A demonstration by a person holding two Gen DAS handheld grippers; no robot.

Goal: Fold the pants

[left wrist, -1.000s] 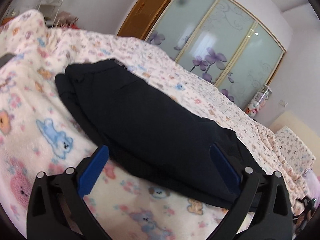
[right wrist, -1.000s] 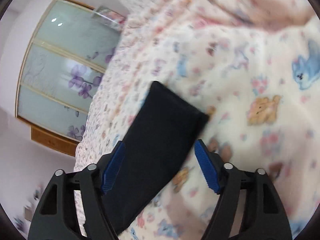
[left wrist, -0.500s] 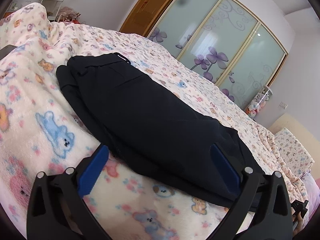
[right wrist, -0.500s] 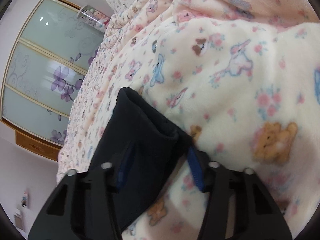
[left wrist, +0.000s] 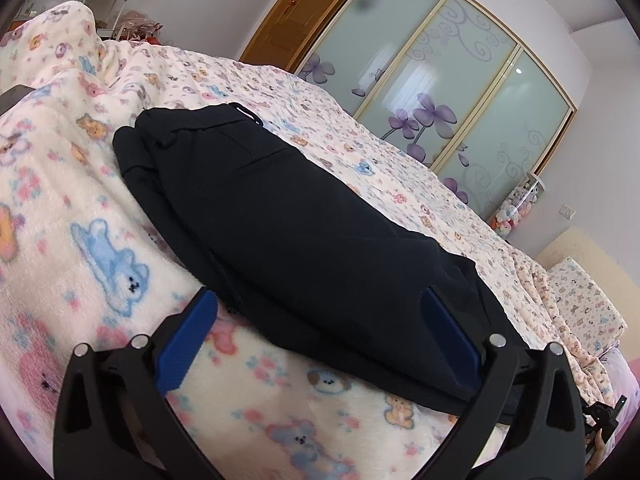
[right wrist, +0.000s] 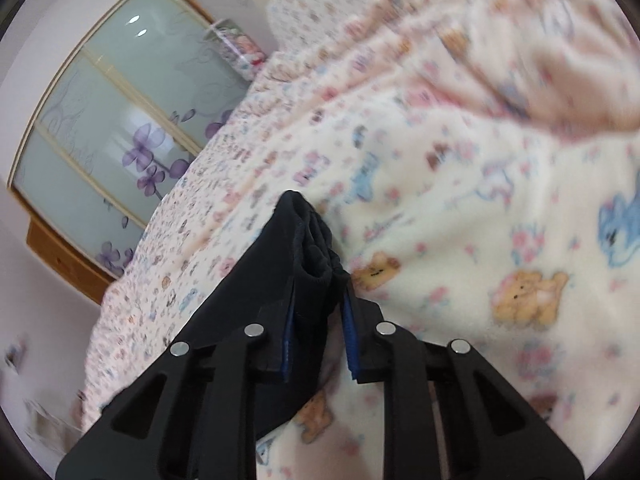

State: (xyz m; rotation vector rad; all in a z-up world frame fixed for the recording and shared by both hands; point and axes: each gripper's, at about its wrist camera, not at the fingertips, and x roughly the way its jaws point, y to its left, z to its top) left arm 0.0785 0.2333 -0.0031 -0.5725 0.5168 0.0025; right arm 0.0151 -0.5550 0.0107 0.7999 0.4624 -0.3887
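Observation:
Black pants lie lengthwise on a fleece blanket printed with bears, waistband at the far end. My left gripper stands open and wide, low over the blanket. The near part of the pants lies between its blue pads, loose cloth draped against the right pad. In the right wrist view a leg cuff of the pants is bunched between the blue pads of my right gripper. Its jaws are closing and pinch the cloth, raised a little off the blanket.
A wardrobe with frosted glass doors and purple flowers stands behind the bed, also seen in the right wrist view. A wooden door, a jar of plush toys and a pillow lie beyond.
The right gripper's jaws came together around the leg cuff and now pinch it; that gripper rolled and rose a little. The left gripper and the rest of the pants stayed put.

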